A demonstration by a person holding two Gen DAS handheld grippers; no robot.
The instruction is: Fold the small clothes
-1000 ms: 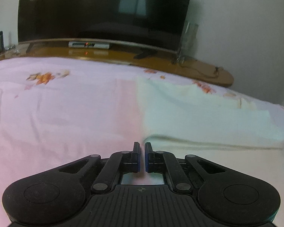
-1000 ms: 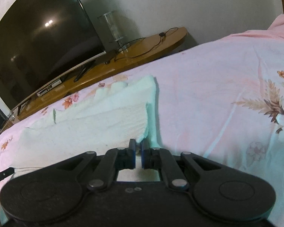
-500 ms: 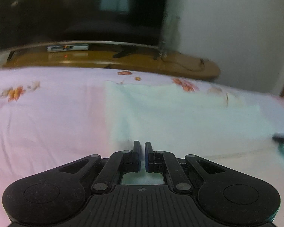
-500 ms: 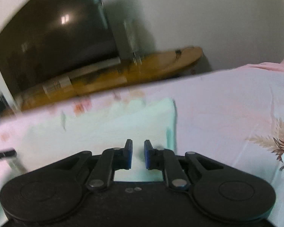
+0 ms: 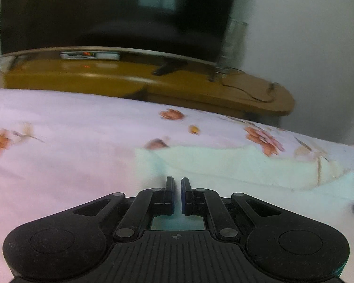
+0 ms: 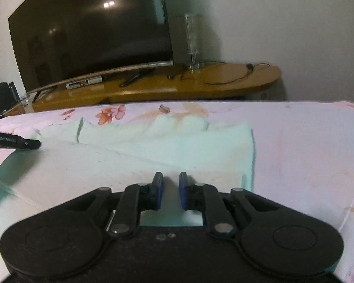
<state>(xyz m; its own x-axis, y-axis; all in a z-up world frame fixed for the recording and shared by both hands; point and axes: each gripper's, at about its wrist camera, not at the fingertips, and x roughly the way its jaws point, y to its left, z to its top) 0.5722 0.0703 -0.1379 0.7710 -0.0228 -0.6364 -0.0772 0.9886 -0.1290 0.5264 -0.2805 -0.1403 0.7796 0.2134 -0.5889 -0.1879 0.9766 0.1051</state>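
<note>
A pale mint-green garment point(image 6: 167, 151) lies folded on the pink floral bedsheet point(image 6: 306, 146). It also shows in the left wrist view point(image 5: 236, 165). My left gripper point(image 5: 177, 184) hovers over the garment's left end, its jaws nearly together with a thin gap, and nothing shows between them. My right gripper point(image 6: 171, 179) is over the garment's near right part, jaws a little apart and empty. The left gripper's finger point(image 6: 14, 141) shows at the left edge of the right wrist view, over the garment's left end.
Beyond the bed stands a wooden TV bench point(image 6: 200, 82) with a large dark TV point(image 6: 89, 28), a glass vase point(image 6: 192, 44) and cables. White wall point(image 5: 306, 35) is behind. The sheet point(image 5: 59, 146) extends left and right of the garment.
The right gripper has opened slightly and let go of the garment's corner. Both grippers moved forward over the garment, which now lies folded over itself. The left jaws stayed nearly together.
</note>
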